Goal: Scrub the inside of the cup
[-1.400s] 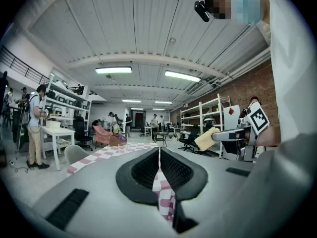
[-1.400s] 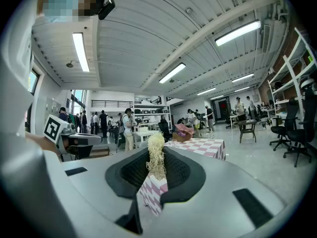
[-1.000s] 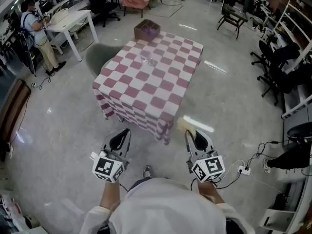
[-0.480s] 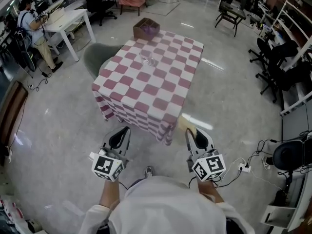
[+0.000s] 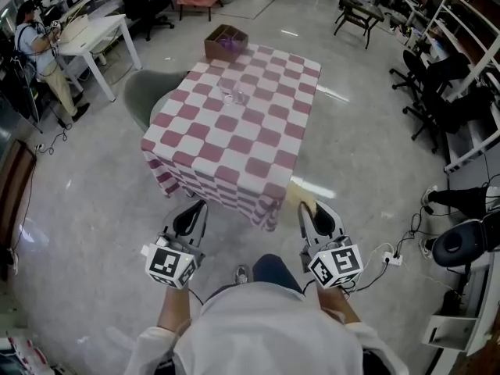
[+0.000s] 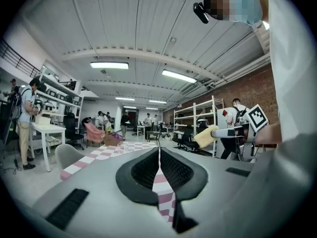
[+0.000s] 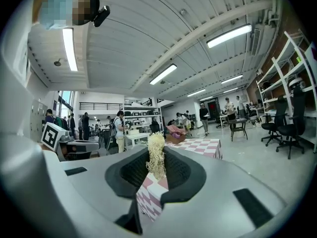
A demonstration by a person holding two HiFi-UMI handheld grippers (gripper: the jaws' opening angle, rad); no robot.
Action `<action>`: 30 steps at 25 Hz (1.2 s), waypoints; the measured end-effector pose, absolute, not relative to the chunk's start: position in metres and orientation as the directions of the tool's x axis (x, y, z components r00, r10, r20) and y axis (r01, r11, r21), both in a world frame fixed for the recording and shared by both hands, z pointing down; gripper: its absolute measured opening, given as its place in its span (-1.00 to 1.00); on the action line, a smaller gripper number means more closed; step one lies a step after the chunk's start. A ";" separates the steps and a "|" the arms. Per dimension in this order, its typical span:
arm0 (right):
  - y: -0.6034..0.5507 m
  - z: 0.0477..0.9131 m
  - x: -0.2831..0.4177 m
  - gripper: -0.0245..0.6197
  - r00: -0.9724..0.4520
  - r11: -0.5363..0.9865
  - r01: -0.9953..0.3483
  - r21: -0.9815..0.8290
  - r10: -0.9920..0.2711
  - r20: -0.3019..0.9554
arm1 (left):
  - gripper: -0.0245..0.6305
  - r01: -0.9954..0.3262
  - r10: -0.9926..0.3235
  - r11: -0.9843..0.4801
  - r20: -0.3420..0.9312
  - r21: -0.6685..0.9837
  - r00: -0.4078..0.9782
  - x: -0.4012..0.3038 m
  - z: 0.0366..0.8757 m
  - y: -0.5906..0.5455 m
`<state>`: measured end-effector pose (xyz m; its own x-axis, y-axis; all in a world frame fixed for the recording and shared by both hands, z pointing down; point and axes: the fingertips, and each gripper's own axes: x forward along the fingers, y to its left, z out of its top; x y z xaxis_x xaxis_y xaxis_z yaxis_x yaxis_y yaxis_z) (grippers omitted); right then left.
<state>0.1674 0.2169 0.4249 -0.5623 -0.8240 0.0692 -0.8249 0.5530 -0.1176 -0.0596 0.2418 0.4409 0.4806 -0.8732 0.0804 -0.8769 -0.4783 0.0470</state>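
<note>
A clear glass cup (image 5: 234, 96) stands on the far half of a table under a red-and-white checked cloth (image 5: 234, 143). Both grippers are held level over the floor, short of the table's near corner. My left gripper (image 5: 197, 208) is shut with nothing between its jaws, as the left gripper view (image 6: 159, 155) shows. My right gripper (image 5: 306, 209) is shut on a yellow scrubbing sponge (image 5: 299, 196). In the right gripper view the sponge (image 7: 155, 155) stands upright between the pads (image 7: 155, 175), with the table (image 7: 200, 146) beyond it.
A brown box (image 5: 223, 43) with purple contents sits at the table's far corner. A grey chair (image 5: 147, 94) stands at the table's left side. A white desk (image 5: 98, 31) with a person is at far left. Office chairs and shelving (image 5: 453, 92) line the right. A power strip (image 5: 393, 258) lies on the floor.
The person has walked toward the table, which now lies a little nearer the grippers. A knee has come into the head view. Both grippers keep their pose, and the sponge stays gripped.
</note>
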 end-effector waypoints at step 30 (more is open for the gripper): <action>0.021 0.437 0.151 -0.66 -0.698 0.684 -0.712 -0.157 -0.714 0.059 | -0.82 -0.931 -0.928 -0.366 0.076 0.013 0.365 -0.057 0.435 0.069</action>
